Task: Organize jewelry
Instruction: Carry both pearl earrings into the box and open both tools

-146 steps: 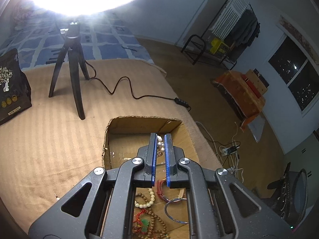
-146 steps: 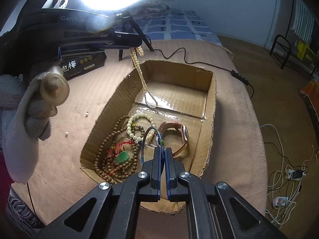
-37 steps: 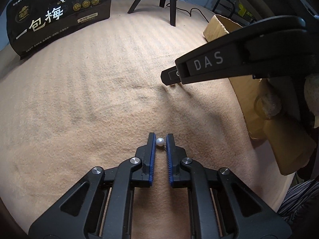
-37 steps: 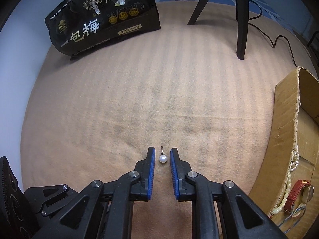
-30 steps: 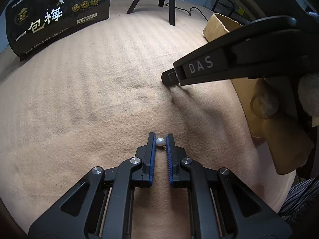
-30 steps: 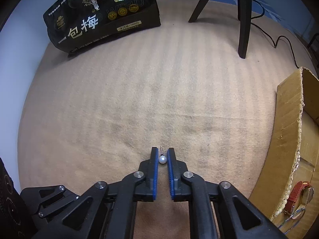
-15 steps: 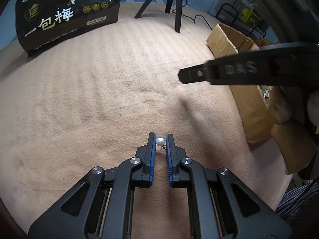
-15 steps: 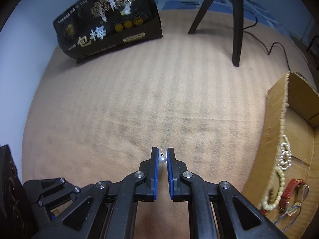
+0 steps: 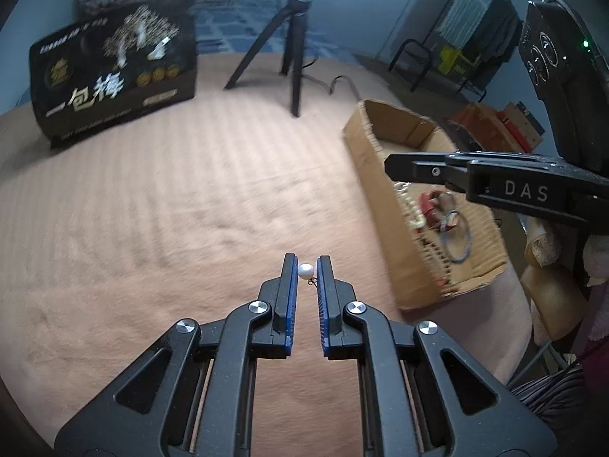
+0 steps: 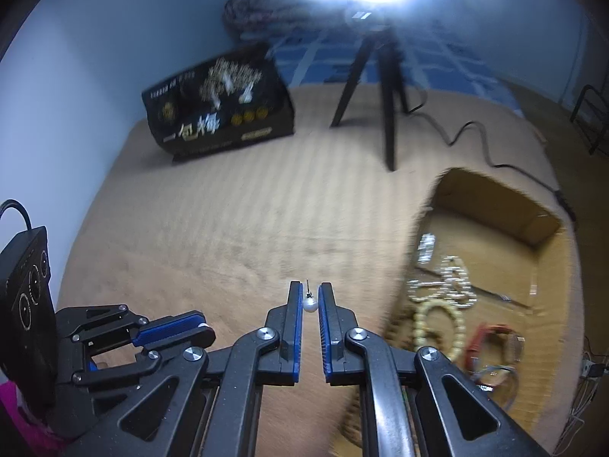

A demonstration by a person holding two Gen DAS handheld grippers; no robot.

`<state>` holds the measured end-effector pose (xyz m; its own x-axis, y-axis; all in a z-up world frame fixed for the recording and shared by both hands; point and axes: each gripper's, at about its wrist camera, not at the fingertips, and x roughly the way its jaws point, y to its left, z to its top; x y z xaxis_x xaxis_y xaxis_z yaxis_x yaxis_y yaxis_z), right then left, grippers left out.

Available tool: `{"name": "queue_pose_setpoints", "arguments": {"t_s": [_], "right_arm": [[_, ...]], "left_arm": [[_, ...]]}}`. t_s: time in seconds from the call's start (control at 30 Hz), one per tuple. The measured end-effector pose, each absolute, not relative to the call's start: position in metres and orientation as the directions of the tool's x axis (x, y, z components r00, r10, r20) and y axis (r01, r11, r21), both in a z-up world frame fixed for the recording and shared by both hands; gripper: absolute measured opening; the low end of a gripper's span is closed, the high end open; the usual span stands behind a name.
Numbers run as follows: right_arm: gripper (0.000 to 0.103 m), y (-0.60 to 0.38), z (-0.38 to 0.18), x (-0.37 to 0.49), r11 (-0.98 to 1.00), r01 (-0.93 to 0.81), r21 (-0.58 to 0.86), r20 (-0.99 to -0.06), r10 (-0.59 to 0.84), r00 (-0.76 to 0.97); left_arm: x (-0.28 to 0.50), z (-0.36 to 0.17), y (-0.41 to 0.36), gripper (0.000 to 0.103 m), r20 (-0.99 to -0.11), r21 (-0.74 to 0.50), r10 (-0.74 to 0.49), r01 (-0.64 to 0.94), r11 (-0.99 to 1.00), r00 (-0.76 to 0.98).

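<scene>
My left gripper (image 9: 305,271) is shut on a small white pearl earring (image 9: 305,270) and holds it above the tan blanket (image 9: 152,209). My right gripper (image 10: 309,302) is shut on a second pearl earring (image 10: 309,305) with its pin pointing up, also lifted off the blanket. It also shows in the left wrist view (image 9: 392,165) over the cardboard box (image 9: 384,175). The box (image 10: 495,205) lies to the right and holds bead necklaces (image 10: 441,301), a red-strap watch (image 10: 495,339) and a bangle (image 9: 458,242).
A black printed bag (image 9: 114,80) stands at the back left. A black tripod (image 9: 293,49) with a bright lamp and a cable (image 10: 468,133) stands behind the box. The left gripper (image 10: 167,333) lies at the lower left of the right wrist view.
Both grippers have lifted from the blanket with their pearl earrings. The right gripper closed on its earring about a second ago and has swung toward the box.
</scene>
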<state>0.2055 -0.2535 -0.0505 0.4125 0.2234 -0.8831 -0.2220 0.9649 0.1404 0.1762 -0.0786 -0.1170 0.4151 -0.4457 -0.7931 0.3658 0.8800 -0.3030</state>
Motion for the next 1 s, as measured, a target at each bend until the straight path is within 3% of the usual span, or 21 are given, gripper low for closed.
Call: {"name": "queue_pose_setpoints", "arguments": {"t_s": [0.57,1.0], "right_arm": [[0.006,-0.361,-0.016,0.189,0.982,-0.048,0.184,-0.822,0.18,0.54],[0.006,-0.381,-0.015,0.19,0.988,-0.025,0.15,-0.81,0.137,0.57]], "left_arm": [[0.17,-0.087,-0.157,0.008,-0.741,-0.303,-0.513,0.466,0.831,0.433],[0.168,-0.076,-0.191,0.008,-0.732,-0.253,-0.505,0.506,0.825,0.457]]}}
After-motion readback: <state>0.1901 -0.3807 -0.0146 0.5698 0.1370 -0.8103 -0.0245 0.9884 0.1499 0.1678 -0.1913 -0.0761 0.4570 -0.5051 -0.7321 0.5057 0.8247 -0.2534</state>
